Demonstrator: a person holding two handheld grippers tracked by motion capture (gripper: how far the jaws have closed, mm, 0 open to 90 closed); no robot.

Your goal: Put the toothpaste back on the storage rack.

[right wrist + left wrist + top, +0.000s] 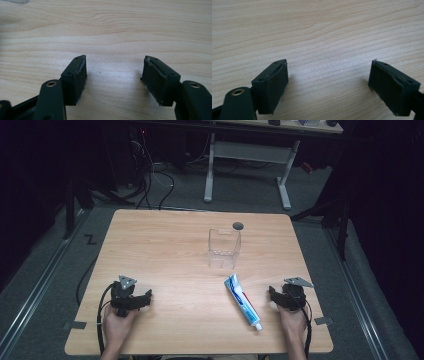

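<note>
Bench [165, 250]: light wood top, flat, carries all items.

Clear container [224, 248]: transparent box, upright, open top, approx. 1 o'clock from bench centre, just short of the dark round hole [238, 226] in the bench at 12 o'clock from it. Nothing seen inside.

Toothpaste tube [243, 301]: white/blue w/ red mark, lying flat at approx. 5 o'clock from bench centre, long axis diagonal, cap end toward the near edge, flat end pointing at the container. Apart from container; not touched by either of my grippers.

My left gripper [131, 300]: at 7 o'clock of bench, resting low on the top, well apart from tube. In left gripper view [329, 80] the fingers stand released, wide gap, bare wood between them.

My right gripper [286, 297]: at 4 o'clock of bench, near the tube, at its 3 o'clock side, no contact. In right gripper view [115, 77] fingers released, nothing between, bare wood only.
</note>
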